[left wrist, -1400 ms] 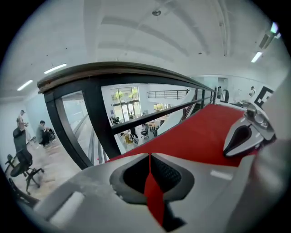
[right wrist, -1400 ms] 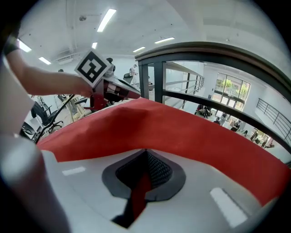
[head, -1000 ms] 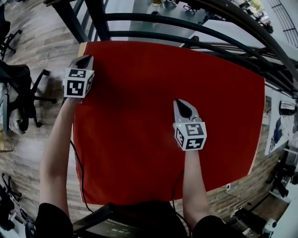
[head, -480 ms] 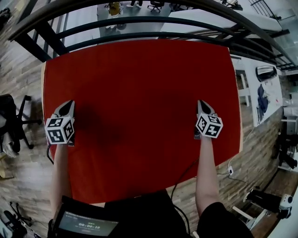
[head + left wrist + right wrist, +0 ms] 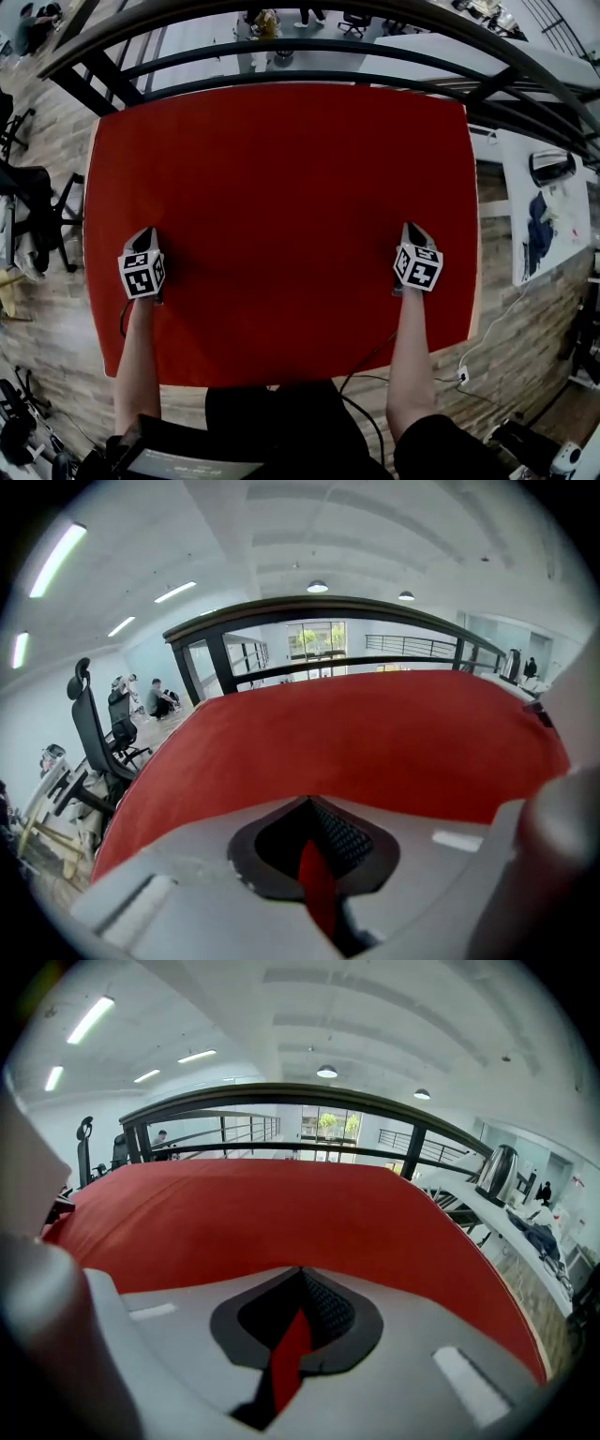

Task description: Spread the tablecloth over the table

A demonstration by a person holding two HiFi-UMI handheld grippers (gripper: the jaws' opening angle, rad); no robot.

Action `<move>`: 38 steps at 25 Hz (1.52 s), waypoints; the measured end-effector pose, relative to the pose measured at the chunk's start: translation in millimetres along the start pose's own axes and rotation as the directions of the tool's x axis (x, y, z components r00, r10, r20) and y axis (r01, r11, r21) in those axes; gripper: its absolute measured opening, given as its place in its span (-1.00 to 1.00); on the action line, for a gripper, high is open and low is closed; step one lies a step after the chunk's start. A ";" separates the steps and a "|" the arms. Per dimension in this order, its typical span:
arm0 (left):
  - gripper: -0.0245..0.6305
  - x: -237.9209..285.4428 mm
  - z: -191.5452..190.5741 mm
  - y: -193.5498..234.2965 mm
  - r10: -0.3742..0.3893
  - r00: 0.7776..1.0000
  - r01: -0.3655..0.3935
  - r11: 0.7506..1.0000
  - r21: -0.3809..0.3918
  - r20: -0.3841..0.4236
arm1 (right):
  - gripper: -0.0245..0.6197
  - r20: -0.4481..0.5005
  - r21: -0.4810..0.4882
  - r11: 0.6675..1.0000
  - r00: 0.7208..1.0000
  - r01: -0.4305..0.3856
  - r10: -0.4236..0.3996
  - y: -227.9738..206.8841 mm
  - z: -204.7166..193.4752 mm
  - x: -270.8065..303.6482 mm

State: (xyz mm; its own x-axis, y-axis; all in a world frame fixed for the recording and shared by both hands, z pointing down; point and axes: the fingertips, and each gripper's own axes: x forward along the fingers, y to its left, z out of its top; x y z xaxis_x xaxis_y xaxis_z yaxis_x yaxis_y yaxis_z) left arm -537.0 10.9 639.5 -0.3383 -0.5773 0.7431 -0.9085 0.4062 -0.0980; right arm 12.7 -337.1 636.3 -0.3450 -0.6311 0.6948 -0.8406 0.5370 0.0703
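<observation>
With the left tool (image 5: 147, 234) and right tool (image 5: 411, 229) each pinching the tablecloth (image 5: 281, 197) near its side edges, you are straightening it; next, square its near hem to the table (image 5: 89, 164) before releasing.

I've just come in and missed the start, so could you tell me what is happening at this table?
A person is spreading a red tablecloth over the table, with a gripper in each hand. The cloth lies flat and covers nearly the whole top. The left gripper sits near its left edge and the right gripper near its right edge, both with jaws shut and angled down at the cloth.
</observation>
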 end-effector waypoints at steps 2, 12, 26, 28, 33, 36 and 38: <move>-0.91 0.8 -2.1 0.3 0.026 1.000 -0.026 0.999 -0.037 0.008 | -0.90 -0.022 -0.014 1.000 1.000 -0.001 0.001 -4.3 -6.4 8.3; -0.91 9.4 11.2 -2.0 0.087 0.996 -0.086 0.990 -0.116 0.007 | -0.90 -0.011 -0.014 0.998 0.998 -0.063 0.063 -18.0 23.7 39.8; -0.91 25.2 27.1 -1.3 0.075 0.996 -0.070 0.991 -0.114 0.040 | -0.90 0.000 -0.084 0.993 0.996 -0.086 0.086 -16.3 56.9 72.8; -0.91 28.2 30.7 1.0 0.074 0.996 -0.068 0.992 -0.109 0.044 | -0.90 -0.001 -0.086 0.992 0.996 -0.088 0.088 -15.0 60.5 75.0; -0.91 33.2 35.1 7.2 0.063 0.997 -0.058 0.993 -0.106 0.045 | -0.90 0.003 -0.104 0.992 0.998 -0.070 0.070 -8.4 65.0 78.4; -0.91 36.8 38.7 13.3 0.052 0.998 -0.047 0.993 -0.104 0.046 | -0.90 0.006 -0.112 0.991 0.997 -0.076 0.077 -2.4 68.8 82.2; -0.91 38.1 40.5 14.9 0.051 0.998 -0.046 0.995 -0.093 0.046 | -0.90 0.020 -0.112 0.990 0.996 -0.084 0.086 0.4 71.9 82.7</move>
State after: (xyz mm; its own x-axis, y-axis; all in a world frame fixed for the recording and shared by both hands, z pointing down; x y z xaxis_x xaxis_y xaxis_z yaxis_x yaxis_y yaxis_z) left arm -573.4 -33.7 639.6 -0.3950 -0.5883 0.7057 -0.8651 0.4968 -0.0701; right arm -46.2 -429.3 642.3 -0.4245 -0.5933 0.6840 -0.7569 0.6471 0.0916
